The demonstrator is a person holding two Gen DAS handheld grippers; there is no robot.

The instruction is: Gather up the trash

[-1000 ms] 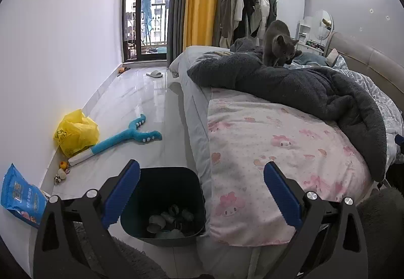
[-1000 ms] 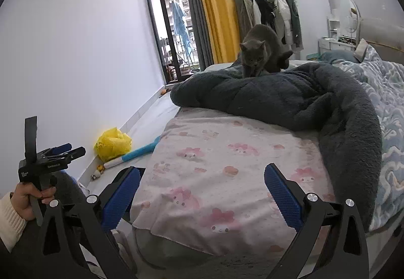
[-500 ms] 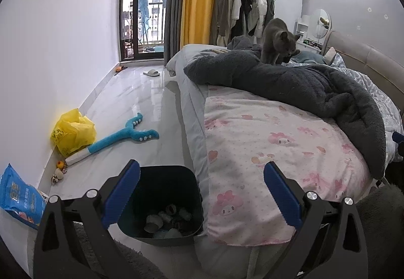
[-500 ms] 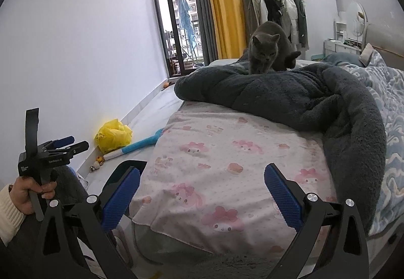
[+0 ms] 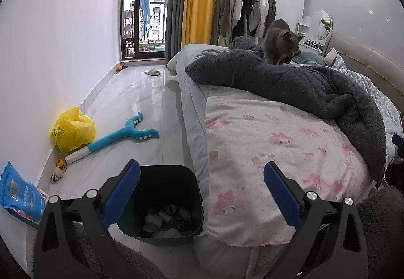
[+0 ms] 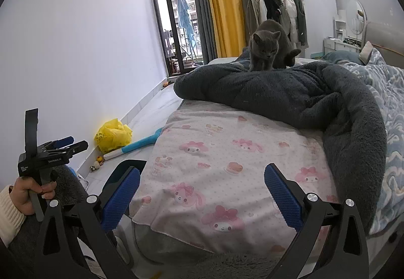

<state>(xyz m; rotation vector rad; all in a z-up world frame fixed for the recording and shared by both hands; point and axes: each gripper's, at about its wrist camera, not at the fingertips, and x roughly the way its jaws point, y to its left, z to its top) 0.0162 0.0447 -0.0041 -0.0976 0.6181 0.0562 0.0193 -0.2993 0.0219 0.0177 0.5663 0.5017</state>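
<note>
Both grippers are held wide apart and empty: the left gripper (image 5: 200,188) above the dark bin (image 5: 161,203), the right gripper (image 6: 202,190) over the pink sheet (image 6: 227,160). Trash (image 5: 165,218) is seen inside the bin, just beside the bed (image 5: 194,115).

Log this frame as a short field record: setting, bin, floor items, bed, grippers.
setting: bedroom, bin beside the bed
bin: dark trash bin on the floor, some trash at its bottom
floor items: yellow plastic bag, blue toy, blue packet by the wall
bed: grey cat standing on dark blanket; pink sheet
left gripper: jaws open, empty
right gripper: jaws open, empty
</note>
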